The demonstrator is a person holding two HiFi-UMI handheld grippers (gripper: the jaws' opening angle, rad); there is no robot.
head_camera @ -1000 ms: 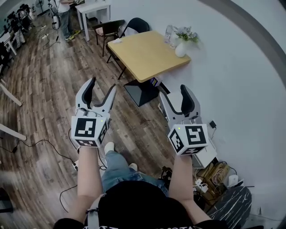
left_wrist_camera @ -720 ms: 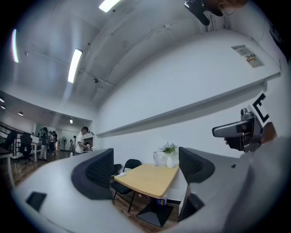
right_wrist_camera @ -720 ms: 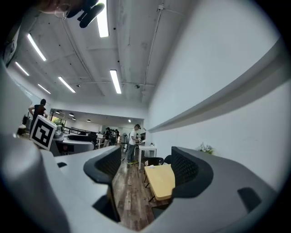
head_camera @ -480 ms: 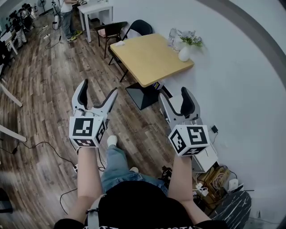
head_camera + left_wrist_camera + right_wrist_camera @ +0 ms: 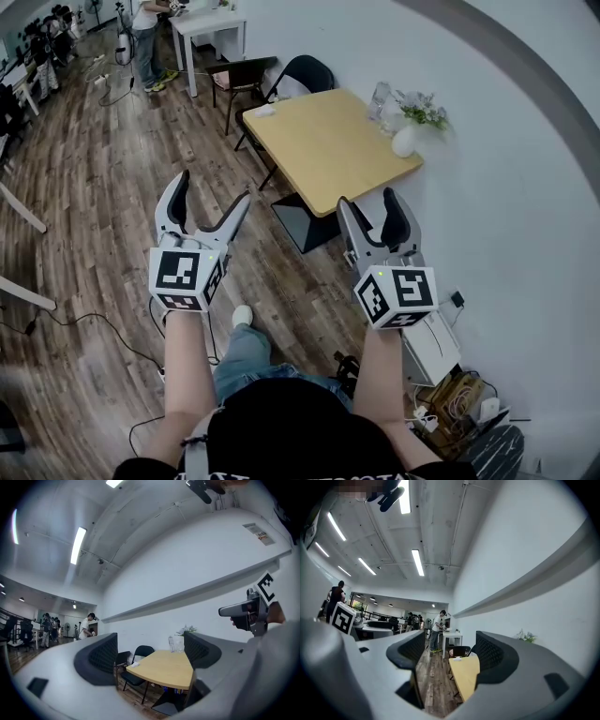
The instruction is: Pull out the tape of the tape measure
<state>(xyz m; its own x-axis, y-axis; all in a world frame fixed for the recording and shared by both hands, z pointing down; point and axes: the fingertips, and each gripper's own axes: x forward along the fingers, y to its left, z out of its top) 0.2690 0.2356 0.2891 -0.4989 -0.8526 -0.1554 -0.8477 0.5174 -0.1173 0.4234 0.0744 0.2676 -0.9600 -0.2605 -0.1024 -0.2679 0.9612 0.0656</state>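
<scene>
No tape measure shows in any view. In the head view my left gripper and right gripper are held side by side at chest height, above the wooden floor and short of a yellow wooden table. Both have just been opening and stand wide open with nothing between the jaws. The left gripper view looks between the jaws of the left gripper at the table. In the right gripper view, the right gripper frames the table's near edge.
A white vase with flowers, a glass vessel and a small white thing sit on the table. Two dark chairs stand behind it. A person stands by a white desk. Cables and boxes lie low.
Both grippers have moved forward toward the table, which now lies closer under them. The left jaws have spread wider; the right ones slightly.
</scene>
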